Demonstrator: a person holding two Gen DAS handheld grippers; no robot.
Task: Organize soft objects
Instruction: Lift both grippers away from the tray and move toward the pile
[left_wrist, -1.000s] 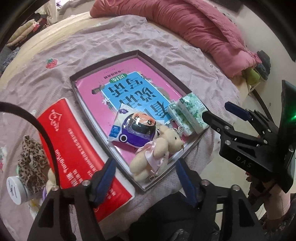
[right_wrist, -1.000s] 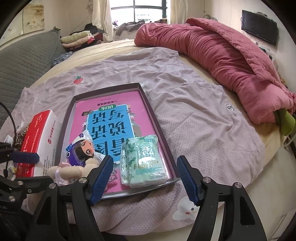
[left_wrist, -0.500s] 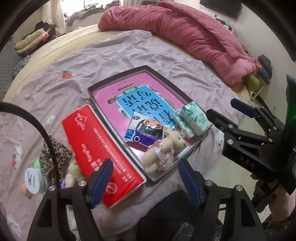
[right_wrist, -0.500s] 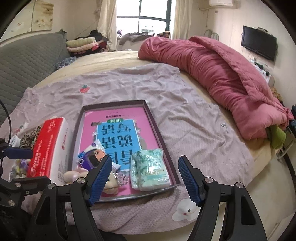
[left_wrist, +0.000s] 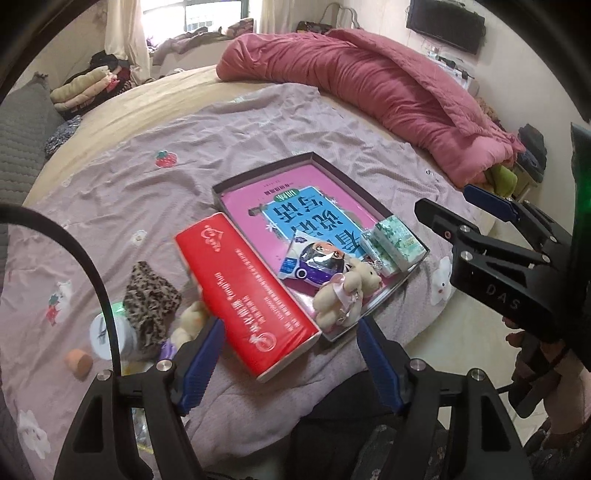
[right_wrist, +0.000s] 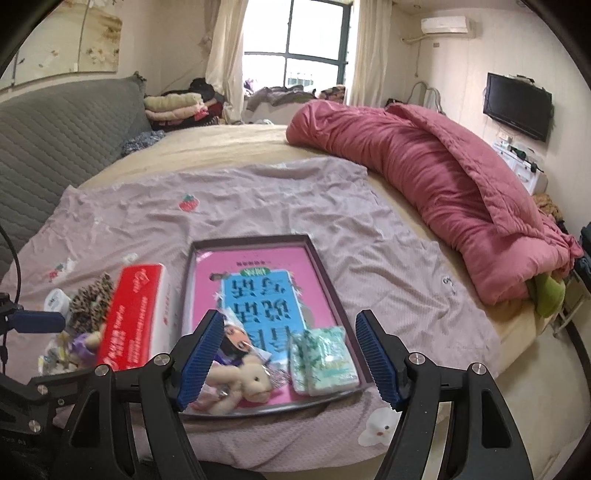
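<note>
A shallow box tray (left_wrist: 312, 158) (right_wrist: 251, 239) lined with a pink and blue book lies on the bed. In its near end sit a small teddy bear (left_wrist: 345, 295) (right_wrist: 242, 382), a cartoon-face pouch (left_wrist: 314, 260) (right_wrist: 232, 341) and green tissue packs (left_wrist: 397, 242) (right_wrist: 325, 360). A red tissue pack (left_wrist: 245, 291) (right_wrist: 133, 315) lies left of the tray. A leopard-print scrunchie (left_wrist: 149, 301) (right_wrist: 90, 299) and another small bear (left_wrist: 190, 321) lie further left. My left gripper (left_wrist: 288, 363) and right gripper (right_wrist: 286, 360) are open, empty, and held above the bed's near edge.
A rolled pink quilt (left_wrist: 388, 92) (right_wrist: 436, 177) lies along the right side of the bed. A white jar (left_wrist: 107, 330) and an orange sponge (left_wrist: 77, 362) sit near the scrunchie. A grey headboard (right_wrist: 55, 129), folded clothes (right_wrist: 173, 105) and a wall TV (right_wrist: 517, 105) are behind.
Both grippers have pulled back and tilted up from the tray, so more of the bed and room shows. The objects have not moved. Both grippers stay open.
</note>
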